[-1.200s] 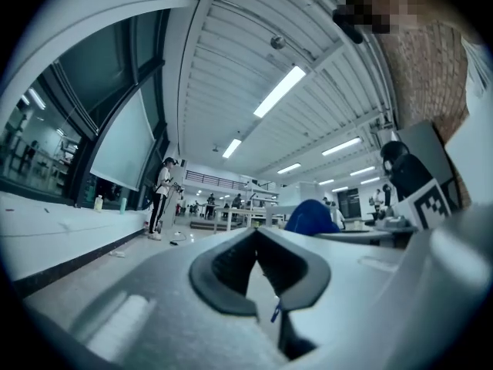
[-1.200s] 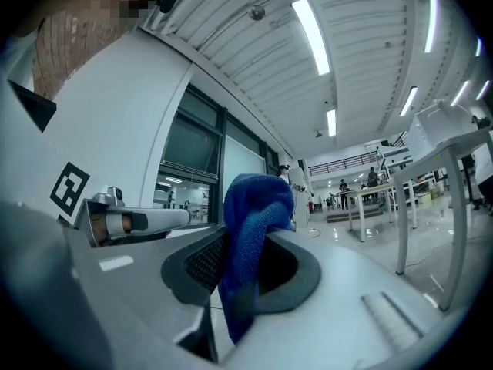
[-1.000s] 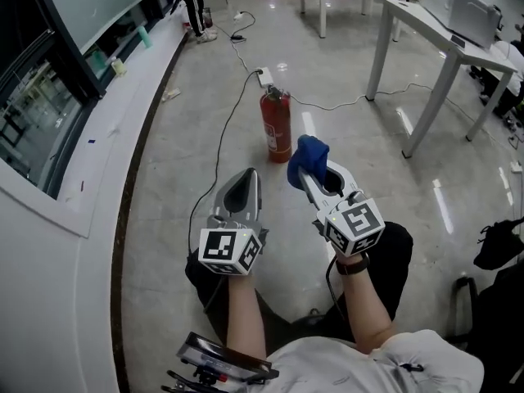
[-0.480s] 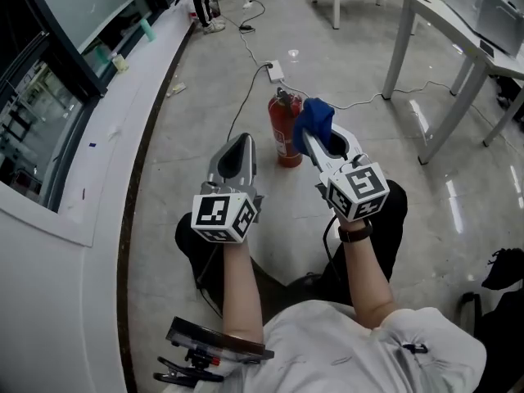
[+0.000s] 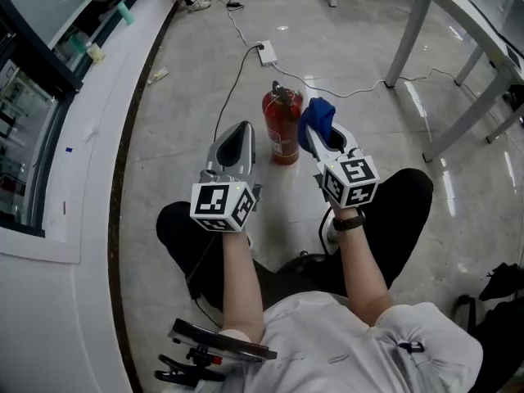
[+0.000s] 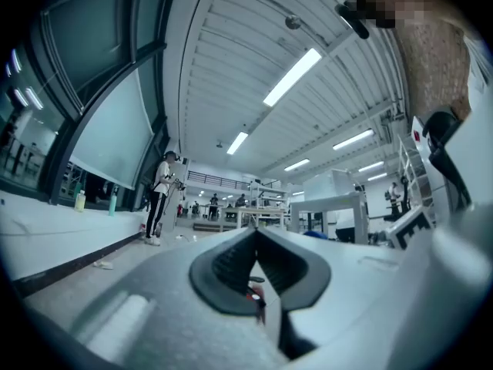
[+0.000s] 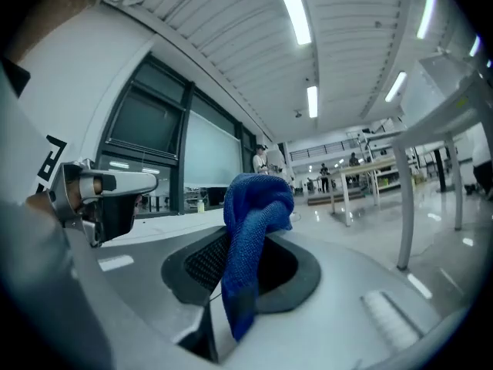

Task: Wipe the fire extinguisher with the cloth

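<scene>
1. Bright, even overhead light. The ceiling strips [image 7: 293, 6] clip to pure white in both gripper views.
2. Glossy floor [image 5: 205, 72] around the fire extinguisher [image 5: 282, 129] throws glare: hard white streaks to its right by the table legs [image 5: 407, 31], and a softer sheen behind it.
3. Shadows are soft-edged and short.
4. The head view is sharp near the extinguisher. Lines bow outward: the ledge [image 5: 90, 137] to its left curves.
5. Both gripper views have heavy fisheye and black vignetted corners.
6. In the left gripper view, the left gripper [image 6: 256, 231] shell is a soft blur near the lens, and the extinguisher is only a red smear.
7. In the right gripper view, the cloth [image 7: 250, 237] weave is crisp.
</scene>
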{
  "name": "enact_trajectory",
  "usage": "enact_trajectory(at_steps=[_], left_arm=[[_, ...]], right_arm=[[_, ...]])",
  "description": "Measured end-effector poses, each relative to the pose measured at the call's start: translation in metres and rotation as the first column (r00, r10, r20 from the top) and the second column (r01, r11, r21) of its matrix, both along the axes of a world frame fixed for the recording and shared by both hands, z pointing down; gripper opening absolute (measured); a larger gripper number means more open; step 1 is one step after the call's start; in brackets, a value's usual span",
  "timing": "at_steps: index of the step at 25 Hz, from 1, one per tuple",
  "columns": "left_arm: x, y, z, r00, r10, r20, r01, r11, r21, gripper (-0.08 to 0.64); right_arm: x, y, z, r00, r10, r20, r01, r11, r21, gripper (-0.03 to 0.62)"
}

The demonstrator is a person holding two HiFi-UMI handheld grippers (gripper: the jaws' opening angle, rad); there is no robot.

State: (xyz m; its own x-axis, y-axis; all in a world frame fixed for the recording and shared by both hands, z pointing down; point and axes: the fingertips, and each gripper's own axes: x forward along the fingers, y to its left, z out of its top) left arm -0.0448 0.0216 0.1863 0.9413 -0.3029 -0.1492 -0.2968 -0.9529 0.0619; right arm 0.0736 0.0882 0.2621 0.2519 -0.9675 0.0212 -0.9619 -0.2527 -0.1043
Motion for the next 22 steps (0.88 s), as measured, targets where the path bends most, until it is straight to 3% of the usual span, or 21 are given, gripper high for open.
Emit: enact_trajectory(at_steps=[4, 7, 10, 16, 20, 22], left_arm=[[0.023, -0.032, 0.033, 0.999, -0.013, 0.032, 0.014, 0.999, -0.032, 0.000], [0.036, -0.049, 0.048, 0.999, -0.019, 0.040, 0.021, 0.998, -0.060, 0.000], [0.050, -0.059, 0.055, 0.999, -0.019, 0.048, 0.022, 0.997, -0.078, 0.000], [0.071, -0.073, 0.065, 0.998, -0.019, 0.057, 0.024, 0.996, -0.083, 0.000], [0.081, -0.082, 0.078, 0.998, -0.020, 0.068, 0.026, 0.994, -0.104, 0.000], [0.089, -0.087, 0.085, 0.997, -0.013, 0.075, 0.021, 0.994, -0.109, 0.000]], right_arm=[[0.026, -0.022, 0.077, 0.976, 0.048, 0.212, -0.040, 0.998, -0.042, 0.083], [0.034, -0.043, 0.132, 0.926, 0.037, 0.377, -0.018, 0.998, -0.053, 0.083], [0.036, -0.066, 0.159, 0.882, -0.015, 0.470, 0.016, 1.000, 0.002, 0.081], [0.038, -0.097, 0.171, 0.909, -0.062, 0.413, 0.036, 0.997, 0.071, 0.083], [0.033, -0.108, 0.193, 0.967, -0.032, 0.255, 0.030, 0.999, 0.009, 0.083], [0.031, -0.111, 0.214, 0.980, -0.018, 0.197, 0.030, 0.998, -0.058, 0.083]])
